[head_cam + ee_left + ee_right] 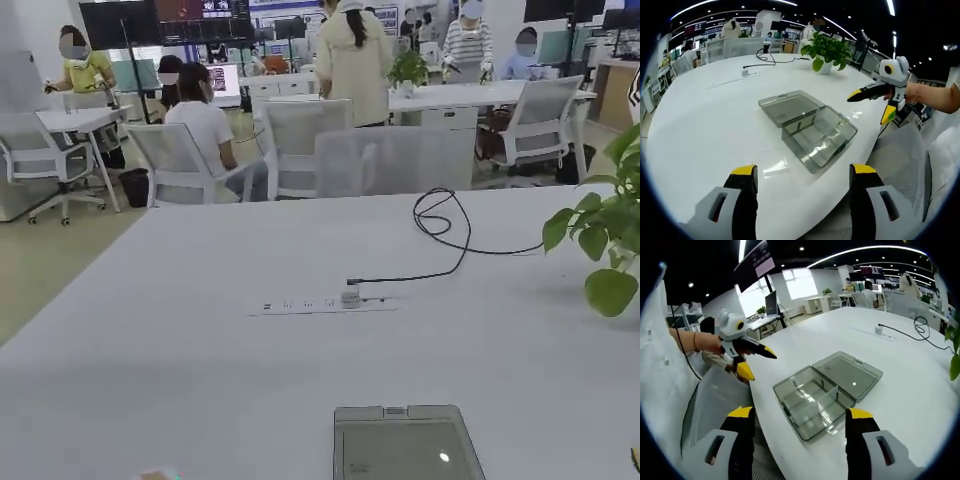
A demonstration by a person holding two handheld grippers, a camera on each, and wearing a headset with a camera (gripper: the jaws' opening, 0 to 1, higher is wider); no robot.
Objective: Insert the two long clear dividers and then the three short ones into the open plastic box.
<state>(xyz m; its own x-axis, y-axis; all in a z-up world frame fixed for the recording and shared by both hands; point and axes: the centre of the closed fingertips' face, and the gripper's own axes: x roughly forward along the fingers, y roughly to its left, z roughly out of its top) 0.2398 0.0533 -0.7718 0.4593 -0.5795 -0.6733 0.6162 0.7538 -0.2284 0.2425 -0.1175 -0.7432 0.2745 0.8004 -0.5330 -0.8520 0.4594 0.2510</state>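
Observation:
A clear smoky plastic box (835, 152) lies open near the table's front edge, with its lid (790, 107) flat behind it. The lid (405, 445) also shows at the bottom of the head view. In the right gripper view the box (790, 412) has clear dividers standing in it; I cannot tell how many. A faint clear piece (775, 167) lies on the table by the box's near corner. My left gripper (804, 172) is open and empty, held back from the box. My right gripper (799, 415) is likewise open and empty. Each sees the other, right gripper (867, 110) and left gripper (762, 367), off the table edge, jaws apart.
A white power strip (320, 303) with a plugged black cable (440, 225) lies mid-table. A potted plant (600, 240) stands at the right. A grey mesh chair (715, 395) sits below the table edge by the box. Chairs, desks and several people are beyond the table.

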